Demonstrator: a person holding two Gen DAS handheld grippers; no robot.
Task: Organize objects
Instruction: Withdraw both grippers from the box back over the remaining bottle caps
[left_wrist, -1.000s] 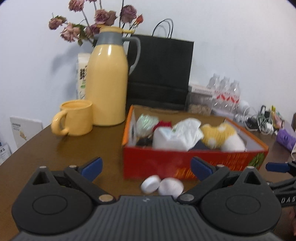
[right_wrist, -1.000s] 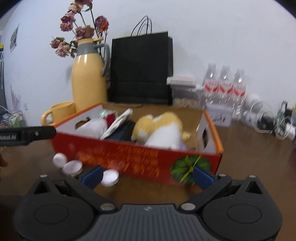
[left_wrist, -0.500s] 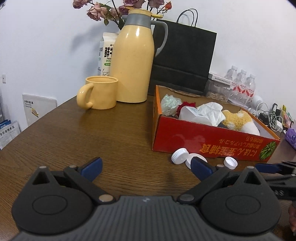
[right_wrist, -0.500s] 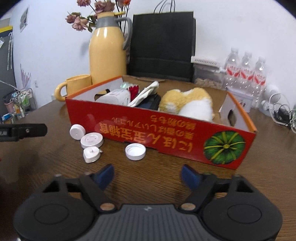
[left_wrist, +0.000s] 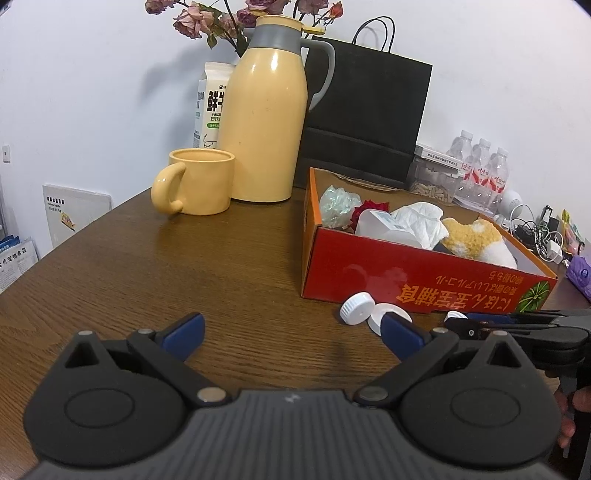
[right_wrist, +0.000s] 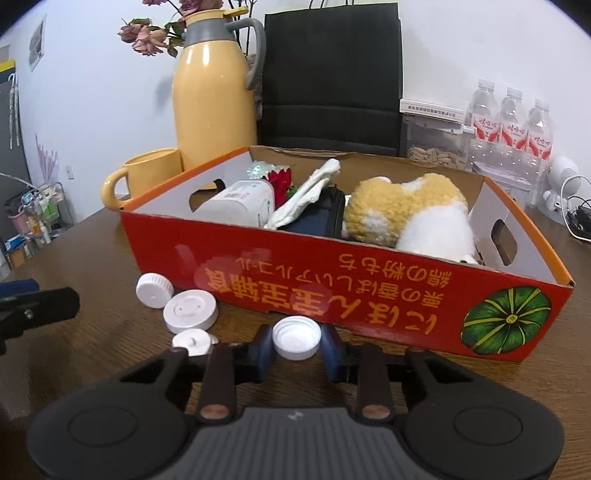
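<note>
1. The wooden worktop (left_wrist: 229, 266) carries a red cardboard box (right_wrist: 332, 295) already holding a plush toy (right_wrist: 406, 214), a white bottle (right_wrist: 240, 203), tissue and other oddments; so much of the sorting looks done, while four white caps remain loose on the wood in front of the box
2. Behind it stand a yellow jug (left_wrist: 266, 125) and a yellow mug (left_wrist: 201, 181), untouched
3. The left tool (left_wrist: 291, 332) hangs with jaws wide apart and nothing between them, near the caps but clear of them
4. The right tool (right_wrist: 297, 345) is closing its jaws around an upturned white cap (right_wrist: 296, 336); the pads seem to touch its rim, though the blur leaves that unsure
5. Left of it lie a ribbed cap (right_wrist: 154, 290), a flat lid (right_wrist: 191, 309) and a small stopper (right_wrist: 194, 341)
6. A second ago the right tool's jaws were spread wide, and it has since come in around this cap; the left tool has moved back from the box
</note>
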